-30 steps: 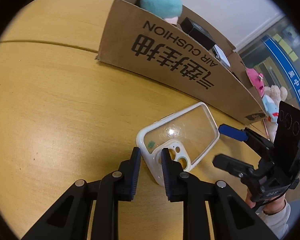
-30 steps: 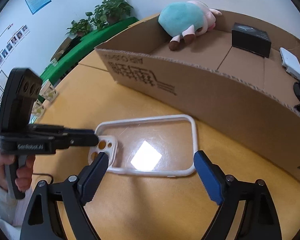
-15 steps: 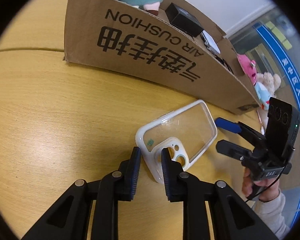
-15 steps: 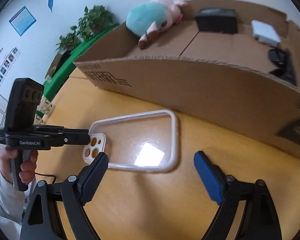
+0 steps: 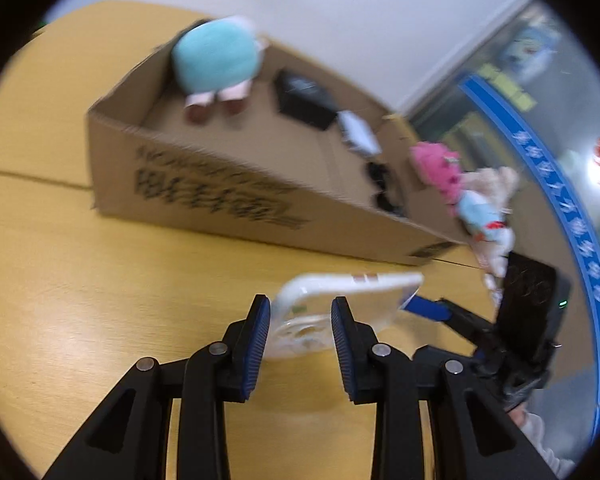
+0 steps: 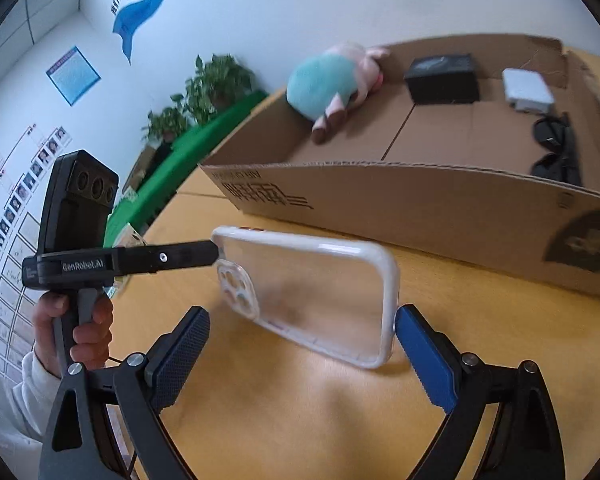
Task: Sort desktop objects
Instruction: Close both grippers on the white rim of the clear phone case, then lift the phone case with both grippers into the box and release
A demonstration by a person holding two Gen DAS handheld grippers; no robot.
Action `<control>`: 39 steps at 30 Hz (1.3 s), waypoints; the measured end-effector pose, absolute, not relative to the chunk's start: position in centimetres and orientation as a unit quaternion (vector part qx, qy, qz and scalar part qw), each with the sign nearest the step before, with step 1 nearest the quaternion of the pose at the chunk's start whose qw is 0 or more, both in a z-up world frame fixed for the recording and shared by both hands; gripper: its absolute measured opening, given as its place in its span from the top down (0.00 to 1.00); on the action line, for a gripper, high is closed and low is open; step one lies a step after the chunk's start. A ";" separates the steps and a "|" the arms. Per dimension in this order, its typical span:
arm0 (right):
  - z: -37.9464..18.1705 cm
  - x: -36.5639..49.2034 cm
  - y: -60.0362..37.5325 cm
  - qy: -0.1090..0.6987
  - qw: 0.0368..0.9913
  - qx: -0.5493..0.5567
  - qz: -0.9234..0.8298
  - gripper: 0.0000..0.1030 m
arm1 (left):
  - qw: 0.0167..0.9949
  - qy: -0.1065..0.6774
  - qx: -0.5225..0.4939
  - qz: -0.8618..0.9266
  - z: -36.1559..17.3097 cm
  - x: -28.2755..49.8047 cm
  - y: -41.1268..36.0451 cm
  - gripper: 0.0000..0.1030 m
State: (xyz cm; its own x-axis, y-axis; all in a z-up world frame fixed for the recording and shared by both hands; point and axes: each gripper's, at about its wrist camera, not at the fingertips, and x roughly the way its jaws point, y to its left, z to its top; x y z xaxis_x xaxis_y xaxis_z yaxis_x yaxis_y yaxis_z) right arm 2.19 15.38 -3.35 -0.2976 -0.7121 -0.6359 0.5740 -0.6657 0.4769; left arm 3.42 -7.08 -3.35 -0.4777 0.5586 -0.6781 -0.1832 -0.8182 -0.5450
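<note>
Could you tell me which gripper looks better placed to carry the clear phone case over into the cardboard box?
Probably the left gripper: it has the phone case by its camera end, tilted up off the table, though its jaws are opening. The right gripper is spread wide with the case between its fingers, gripping nothing.

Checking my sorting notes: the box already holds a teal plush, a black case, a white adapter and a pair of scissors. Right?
Not quite. There are no scissors: beside the white adapter lie dark sunglasses, as the right wrist view shows. The teal plush and black case are in the box.
</note>
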 end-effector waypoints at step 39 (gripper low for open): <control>6.6 4.4 18.3 0.029 0.245 0.328 -0.912 0.88 | 0.230 -0.072 -0.384 0.891 7.5 0.9 -3.1 0.93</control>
State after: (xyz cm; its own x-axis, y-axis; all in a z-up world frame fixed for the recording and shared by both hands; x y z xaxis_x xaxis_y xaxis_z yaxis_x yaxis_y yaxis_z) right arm 4.44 18.26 6.62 -0.6652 -0.4280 -0.6118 0.4657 -0.8783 0.1081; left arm 0.93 -3.11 7.51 -0.5994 0.4648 -0.6517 -0.3545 -0.8841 -0.3044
